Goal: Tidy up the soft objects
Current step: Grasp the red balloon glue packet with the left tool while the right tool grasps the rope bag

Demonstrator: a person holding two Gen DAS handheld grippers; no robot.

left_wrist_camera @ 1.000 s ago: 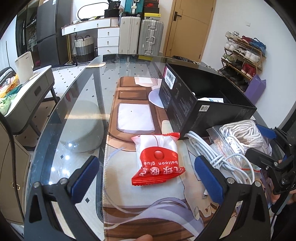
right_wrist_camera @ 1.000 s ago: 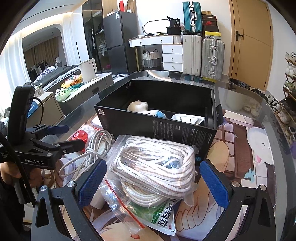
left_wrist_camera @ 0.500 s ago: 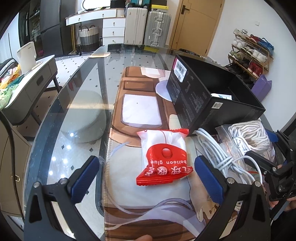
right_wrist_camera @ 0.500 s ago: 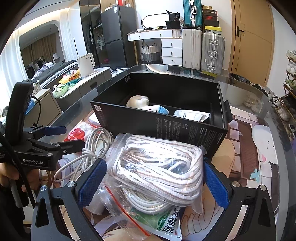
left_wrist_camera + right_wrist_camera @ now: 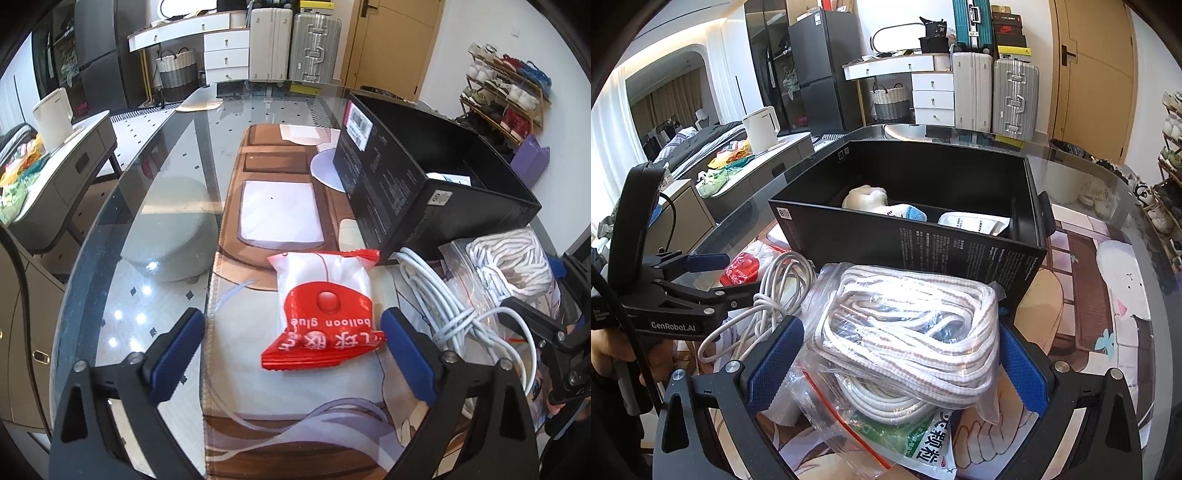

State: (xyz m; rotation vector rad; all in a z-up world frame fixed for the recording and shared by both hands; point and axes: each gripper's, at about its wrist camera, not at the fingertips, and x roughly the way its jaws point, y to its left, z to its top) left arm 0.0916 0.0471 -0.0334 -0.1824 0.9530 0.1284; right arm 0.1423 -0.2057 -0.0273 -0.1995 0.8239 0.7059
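Observation:
A red and white balloon glue packet (image 5: 322, 306) lies on the printed mat. My left gripper (image 5: 293, 354) is open, its blue pads on either side of the packet's near end. A clear bag of white rope (image 5: 908, 339) lies in front of the black box (image 5: 916, 251). My right gripper (image 5: 894, 369) is open, its pads on either side of the bag, not pressing it. The box holds a white plush toy (image 5: 866, 197) and a white packet (image 5: 971, 223). A white cable bundle (image 5: 439, 302) lies between packet and bag.
A green and white packet (image 5: 923, 443) lies under the rope bag. The glass table (image 5: 155, 177) extends left and far, with a round stool (image 5: 171, 225) showing beneath it. The black box (image 5: 417, 184) stands right of the mat. My left gripper's body (image 5: 676, 314) is close to the cables.
My left gripper has moved forward, so the glue packet now sits further between its pads. My right gripper has advanced around the rope bag toward the box.

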